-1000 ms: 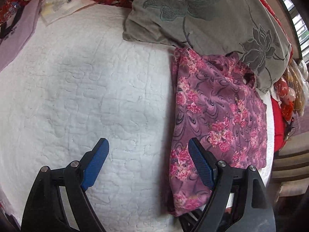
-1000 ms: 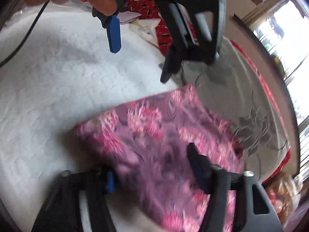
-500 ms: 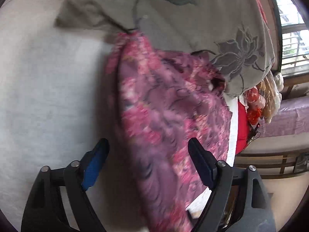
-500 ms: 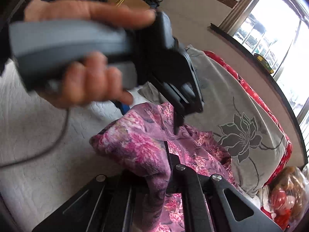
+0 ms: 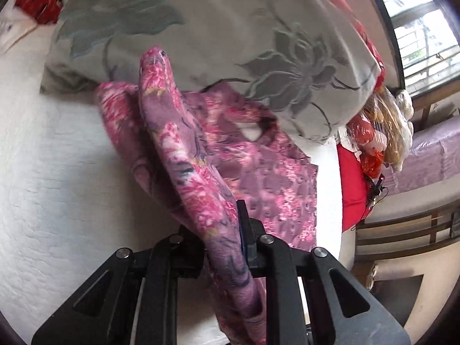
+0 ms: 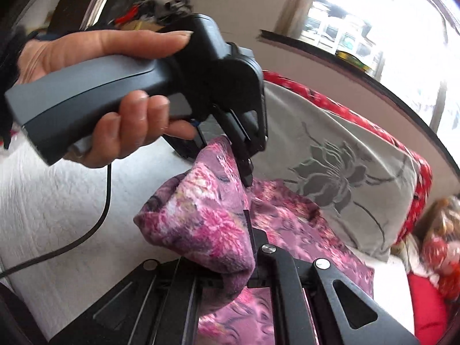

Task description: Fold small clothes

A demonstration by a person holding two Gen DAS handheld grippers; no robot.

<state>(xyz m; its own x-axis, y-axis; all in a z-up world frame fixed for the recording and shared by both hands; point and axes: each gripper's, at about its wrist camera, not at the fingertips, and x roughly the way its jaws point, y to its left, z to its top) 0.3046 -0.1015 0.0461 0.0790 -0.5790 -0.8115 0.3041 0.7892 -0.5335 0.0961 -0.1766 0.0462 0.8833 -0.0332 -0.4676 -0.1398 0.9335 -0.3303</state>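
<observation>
1. Slippage is my big worry: the left tool [image 5: 230, 247] just closed and pinches the pink-and-purple floral fabric garment [image 5: 258, 178]; the right tool [image 6: 238, 261] is clamped on another bunch.
2. Half of it drapes on the white quilted bed [image 5: 51, 172], touching the grey flower-print pillow [image 5: 230, 43]. Could drag there and fold crooked.

Soft floral-print cloth garment [image 5: 184, 155], matt quilted white bedspread [image 5: 57, 172], smooth grey woven pillow [image 5: 230, 28], black plastic jaws.
</observation>
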